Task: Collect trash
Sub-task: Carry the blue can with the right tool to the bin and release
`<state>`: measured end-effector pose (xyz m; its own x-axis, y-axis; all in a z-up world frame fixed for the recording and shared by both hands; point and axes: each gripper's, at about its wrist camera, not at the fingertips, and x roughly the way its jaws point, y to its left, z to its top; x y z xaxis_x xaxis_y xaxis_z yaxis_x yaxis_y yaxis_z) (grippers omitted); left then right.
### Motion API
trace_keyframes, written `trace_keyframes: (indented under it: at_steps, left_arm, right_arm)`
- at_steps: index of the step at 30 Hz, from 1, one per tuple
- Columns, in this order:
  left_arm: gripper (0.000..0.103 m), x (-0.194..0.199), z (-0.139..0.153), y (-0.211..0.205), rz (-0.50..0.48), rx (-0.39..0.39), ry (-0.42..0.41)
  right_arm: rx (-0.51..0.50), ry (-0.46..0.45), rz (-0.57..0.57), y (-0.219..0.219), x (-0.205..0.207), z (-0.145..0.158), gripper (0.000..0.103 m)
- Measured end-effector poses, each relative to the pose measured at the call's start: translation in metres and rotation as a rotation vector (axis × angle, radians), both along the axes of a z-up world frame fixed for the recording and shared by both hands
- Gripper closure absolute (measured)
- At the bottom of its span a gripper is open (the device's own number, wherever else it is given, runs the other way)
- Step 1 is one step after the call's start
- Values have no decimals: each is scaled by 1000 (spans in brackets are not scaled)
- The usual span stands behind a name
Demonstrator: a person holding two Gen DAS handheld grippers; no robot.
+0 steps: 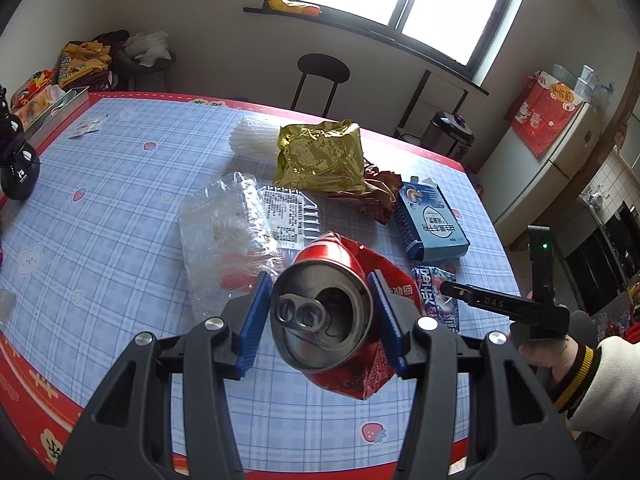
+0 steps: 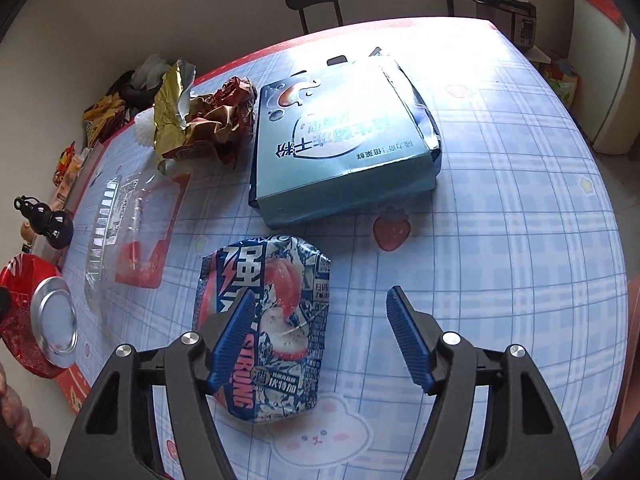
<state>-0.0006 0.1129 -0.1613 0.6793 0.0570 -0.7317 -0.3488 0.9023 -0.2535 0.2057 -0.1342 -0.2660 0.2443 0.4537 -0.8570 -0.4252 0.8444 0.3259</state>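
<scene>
The left gripper [image 1: 320,316] clamps a crushed red soda can [image 1: 332,316] between its blue pads, holding it above the table [image 1: 120,208] with the can's opened top facing the camera. The right gripper [image 2: 320,336] stands wide with nothing between its pads; its left pad overlaps a flattened blue-and-white drink can [image 2: 264,328] lying on the checked tablecloth, while the right pad hangs over bare cloth. I cannot tell whether the left pad touches that can.

Just beyond the flattened can lies a light blue carton [image 2: 344,140], flat on its side. Left of the carton sits a crumpled red-brown wrapper [image 2: 228,120], touching a gold foil bag [image 1: 320,156], and behind the bag a white ribbed foam piece [image 1: 256,136]. A clear plastic clamshell tray [image 1: 228,232] with a printed label lies nearer, between the foil bag and the held can; what is in it cannot be made out. A dark gourd-shaped bottle [image 1: 18,164] stands at the table's left edge, near a grey metal tray [image 1: 60,108] whose contents are too small to tell. A black stool [image 1: 322,76] stands beyond the table under the window. A sleeved hand [image 1: 556,360] grips the right tool's handle.
</scene>
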Motion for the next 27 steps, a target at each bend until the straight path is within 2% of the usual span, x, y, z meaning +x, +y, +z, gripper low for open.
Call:
trace_keyframes:
  at_steps: [5,7,9,10,13,16,23,27]
  left_arm:
    - [52,0,-4,12,26,-5,13]
    - [52,2,-6,13,28,-7,15]
    - [52,5,-7,12,25,-9,16]
    - [52,7,-8,11,23,-11,16]
    - [52,11,-10,5,13,-18,16]
    - [52,14,-9,-3,-4,-16,16]
    - [52,18,-1,-15,-33,0,7]
    - [52,23,8,-25,-61,22,2]
  right_arm:
    - [5,5,47,18,5,-6,42]
    - [37,25,65,22,4,-6,60]
    - [51,38,83,25,2,-4,69]
    - [55,46,94,26,0,-4,77]
    - [115,91,101,23,-4,1,90]
    - [197,103,97,15,-13,12,98]
    - [318,38,61,-12,-34,48,100]
    - [328,-37,22,-39,-43,68,100]
